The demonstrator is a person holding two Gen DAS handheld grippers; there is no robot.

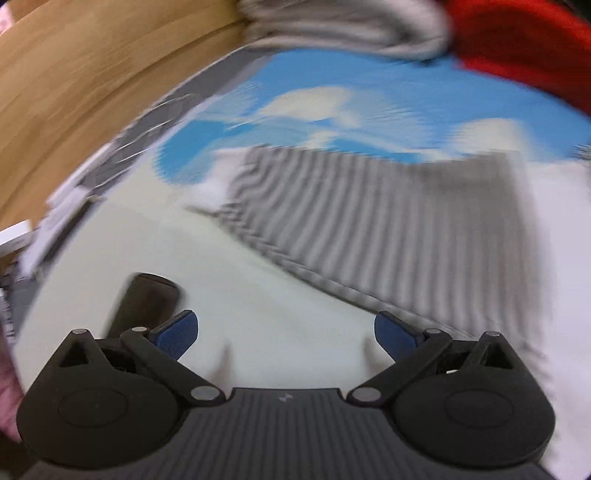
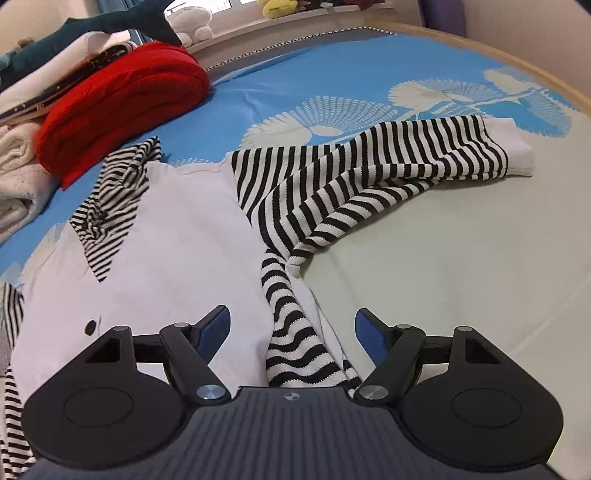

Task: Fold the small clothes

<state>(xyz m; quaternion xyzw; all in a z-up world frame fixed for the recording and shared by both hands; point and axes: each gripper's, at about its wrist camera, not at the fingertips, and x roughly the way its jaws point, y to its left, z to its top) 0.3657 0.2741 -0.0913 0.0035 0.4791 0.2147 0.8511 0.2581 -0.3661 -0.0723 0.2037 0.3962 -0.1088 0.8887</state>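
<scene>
- The left gripper (image 1: 286, 334) has its blue-padded fingers (image 1: 177, 332) spread wide with nothing between them; it is released and hangs over the pale part of the bed cover (image 1: 258, 288)
- The left wrist view is heavily blurred, so fine detail there cannot be told
- In that view a striped sleeve (image 1: 388, 229) of the garment lies ahead of the gripper on the cover, with the folded red knit (image 1: 517, 40) at the far right edge and a wooden bed frame (image 1: 92, 74) to the left
- A dark object (image 1: 147, 299) sits just beside the left finger; what it is cannot be told
- The right gripper (image 2: 292, 330) is also released, jaws wide apart, directly above the garment
- The white top with black-and-white stripes (image 2: 177, 236) lies spread flat on the blue and cream bed cover (image 2: 424, 258), its striped collar (image 2: 110, 206) toward the far left
- One striped sleeve (image 2: 369, 173) is laid out to the right, creased across the middle, its white cuff (image 2: 517, 151) at the far end
- A narrow striped band (image 2: 291, 325) runs between the right gripper's open fingers
- A black button (image 2: 90, 326) shows near the left finger
- The red knit (image 2: 122, 99) rests beside a pile of pale folded clothes (image 2: 22, 177), next to the collar
- Plush toys (image 2: 192, 22) line the ledge behind the bed
</scene>
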